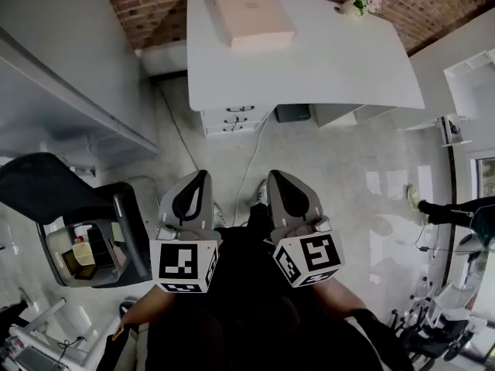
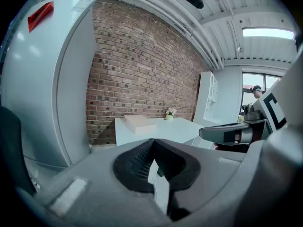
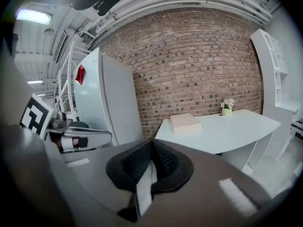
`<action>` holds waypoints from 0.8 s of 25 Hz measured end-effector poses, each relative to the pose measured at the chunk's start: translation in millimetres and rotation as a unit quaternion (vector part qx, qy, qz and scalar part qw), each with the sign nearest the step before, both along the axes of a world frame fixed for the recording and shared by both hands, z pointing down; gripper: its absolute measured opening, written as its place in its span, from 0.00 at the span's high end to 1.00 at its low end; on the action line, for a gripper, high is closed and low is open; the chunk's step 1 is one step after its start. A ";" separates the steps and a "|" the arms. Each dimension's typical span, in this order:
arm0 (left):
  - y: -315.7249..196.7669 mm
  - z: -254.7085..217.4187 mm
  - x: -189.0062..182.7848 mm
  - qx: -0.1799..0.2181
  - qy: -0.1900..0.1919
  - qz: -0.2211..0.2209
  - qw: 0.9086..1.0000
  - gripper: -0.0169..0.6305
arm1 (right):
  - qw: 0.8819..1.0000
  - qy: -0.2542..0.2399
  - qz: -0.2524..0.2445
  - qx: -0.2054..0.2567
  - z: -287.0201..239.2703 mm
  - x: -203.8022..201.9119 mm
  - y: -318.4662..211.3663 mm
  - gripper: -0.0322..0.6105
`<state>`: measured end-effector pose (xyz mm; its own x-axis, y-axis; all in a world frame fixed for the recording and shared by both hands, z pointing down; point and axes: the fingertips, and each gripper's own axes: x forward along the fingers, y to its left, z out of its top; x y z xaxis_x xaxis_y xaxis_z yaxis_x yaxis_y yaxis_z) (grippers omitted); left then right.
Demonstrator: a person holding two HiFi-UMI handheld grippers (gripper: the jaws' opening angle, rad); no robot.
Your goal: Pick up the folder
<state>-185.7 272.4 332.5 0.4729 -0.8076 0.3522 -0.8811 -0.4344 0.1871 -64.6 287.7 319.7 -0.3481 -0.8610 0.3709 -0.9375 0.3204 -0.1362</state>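
Holding level with each other over the floor: left gripper [image 1: 202, 178] and right gripper [image 1: 271, 176], side by side. Both gripper views showed the fingers pressed together, nothing between them. The folder [image 1: 251, 14] lay flat on the white table [image 1: 340, 68], well ahead of the fingers and apart from them. In the head view it sat roughly in line with the gap between the two pairs. A small flower pot [image 1: 357, 5] stood on the same table, right of the folder — equally far from the fingers. A brick wall [image 1: 155, 2] lay beyond.
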 end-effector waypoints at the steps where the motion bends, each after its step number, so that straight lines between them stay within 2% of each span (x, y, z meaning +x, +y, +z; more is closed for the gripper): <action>1: -0.1 -0.3 0.0 0.000 0.000 0.000 1.000 0.97 | 1.000 -0.001 0.000 0.000 -0.3 0.4 -0.2 0.95; 14: 0.3 -4.7 1.9 0.007 -0.005 -0.007 1.000 0.97 | 1.000 0.003 -0.016 0.024 -11.1 -0.8 -0.3 0.95; 20: -3.5 -9.3 9.5 0.011 -0.003 -0.013 1.000 0.97 | 1.000 -0.004 -0.004 0.024 -15.1 15.2 -6.9 0.95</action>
